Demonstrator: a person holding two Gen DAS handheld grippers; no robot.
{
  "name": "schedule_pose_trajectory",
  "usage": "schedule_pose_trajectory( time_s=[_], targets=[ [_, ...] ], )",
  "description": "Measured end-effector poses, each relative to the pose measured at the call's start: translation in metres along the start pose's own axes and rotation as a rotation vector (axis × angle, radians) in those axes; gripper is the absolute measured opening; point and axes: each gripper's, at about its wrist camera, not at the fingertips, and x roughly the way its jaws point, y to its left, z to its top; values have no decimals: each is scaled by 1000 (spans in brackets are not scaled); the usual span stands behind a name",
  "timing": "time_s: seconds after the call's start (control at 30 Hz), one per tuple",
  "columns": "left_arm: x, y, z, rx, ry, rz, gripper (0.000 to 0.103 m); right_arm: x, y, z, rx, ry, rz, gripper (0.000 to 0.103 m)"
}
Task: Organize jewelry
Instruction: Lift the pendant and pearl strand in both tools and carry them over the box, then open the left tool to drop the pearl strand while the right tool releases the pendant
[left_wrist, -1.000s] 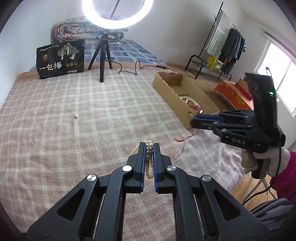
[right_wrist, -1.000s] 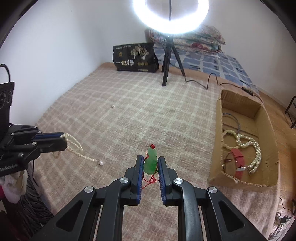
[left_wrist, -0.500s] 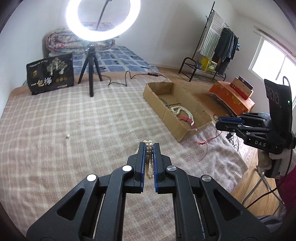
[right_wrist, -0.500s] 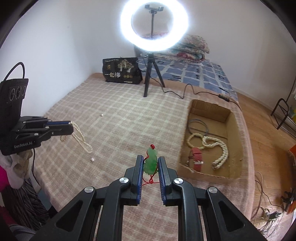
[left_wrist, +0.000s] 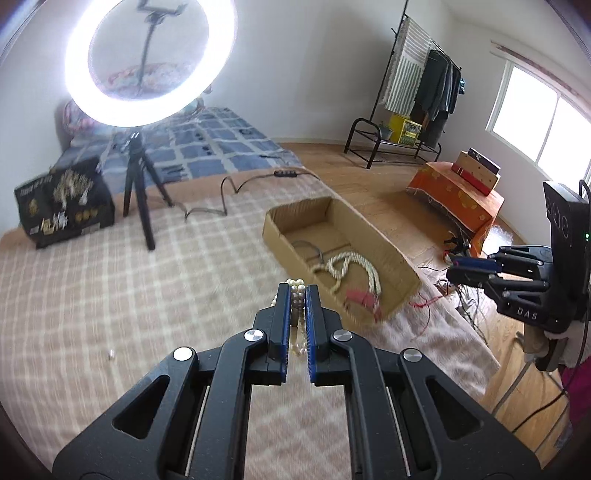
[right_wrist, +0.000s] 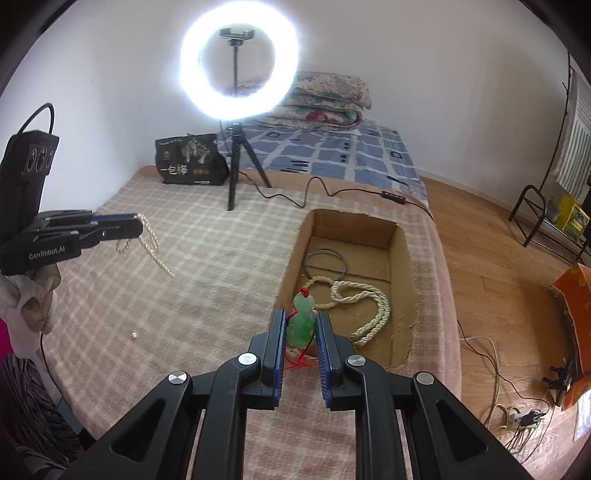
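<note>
Left gripper (left_wrist: 296, 291) was clamped on a pearl strand (right_wrist: 153, 245), loose end trailing toward 5 o'clock above the checked blanket (right_wrist: 207, 266). Right gripper (right_wrist: 302, 325) pinched a green jade pendant (right_wrist: 302, 323), long axis upright toward 12 o'clock, red cord (right_wrist: 299, 360) hanging below. Cardboard box (right_wrist: 400, 280) lay just ahead at 1 o'clock, near the blanket's right edge; open blanket stretched toward 9 o'clock, one loose pearl (right_wrist: 134, 335) there.

Lit ring light (right_wrist: 238, 62) on tripod, black printed bag (right_wrist: 190, 164), folded quilts (right_wrist: 325, 98), clothes rack (left_wrist: 424, 85)
</note>
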Motion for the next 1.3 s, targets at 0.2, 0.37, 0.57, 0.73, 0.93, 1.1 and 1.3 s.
schedule_pose_trajectory(
  time_s=[0.2,0.37,0.57,0.73,0.93,1.1,1.3],
  targets=[
    [21,-18,31,52,-30,2,5,13,-25,6,27,5,-32,14],
    [47,-32,53,80,-29,-3,5,24,-43,11,52,4,-49,14],
    [84,-42,70,92,-13,-8,5,41,-61,17,68,12,-52,14],
    [112,-48,77,102,1,-3,5,56,-72,17,76,21,-51,14],
    [141,-54,76,108,31,0,5,74,-80,15,88,39,-35,14],
    [154,-57,76,114,43,-6,5,86,-79,11,86,57,-17,14],
    [166,-56,80,99,63,-26,5,95,-80,6,90,73,-7,14]
  ],
)
